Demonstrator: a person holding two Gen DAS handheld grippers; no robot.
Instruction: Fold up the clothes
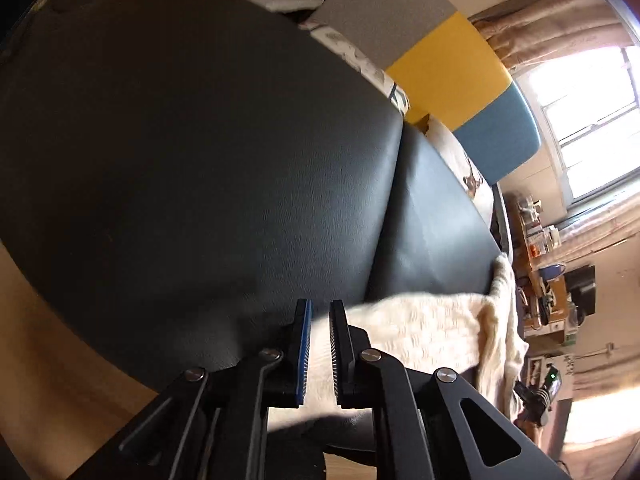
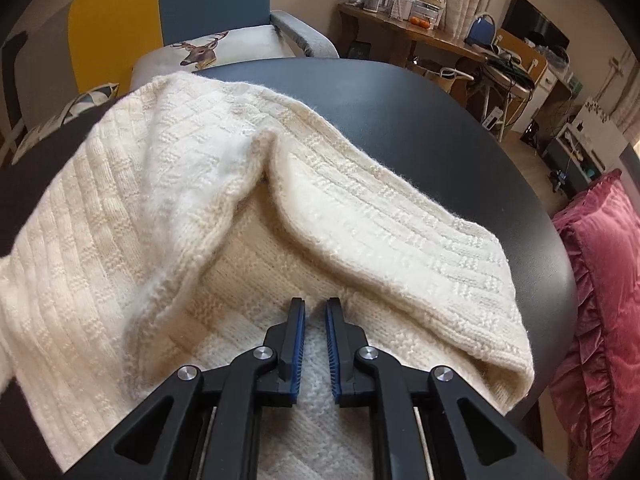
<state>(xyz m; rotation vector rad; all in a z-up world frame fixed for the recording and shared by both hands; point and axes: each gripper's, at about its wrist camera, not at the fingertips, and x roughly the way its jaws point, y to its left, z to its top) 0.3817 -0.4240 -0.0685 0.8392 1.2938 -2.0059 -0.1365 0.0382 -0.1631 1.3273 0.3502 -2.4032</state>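
A cream knitted sweater (image 2: 168, 216) lies bunched on the round black table (image 2: 420, 128), one part folded over another. In the right wrist view my right gripper (image 2: 316, 308) sits low over the sweater's near part, its jaws almost together with a ridge of knit pinched between them. In the left wrist view the camera is rolled sideways; the sweater (image 1: 432, 328) stretches from my left gripper (image 1: 320, 312) across to the table's edge and hangs over it. The left jaws stand close together with cream knit filling the gap.
The black tabletop (image 1: 180, 140) has a seam across it. A yellow and blue chair (image 2: 168, 12) with a deer-print cushion (image 2: 200, 54) stands behind the table. A pink ruffled cushion (image 2: 600, 300) lies at the right. A cluttered wooden desk (image 2: 420, 32) is farther back.
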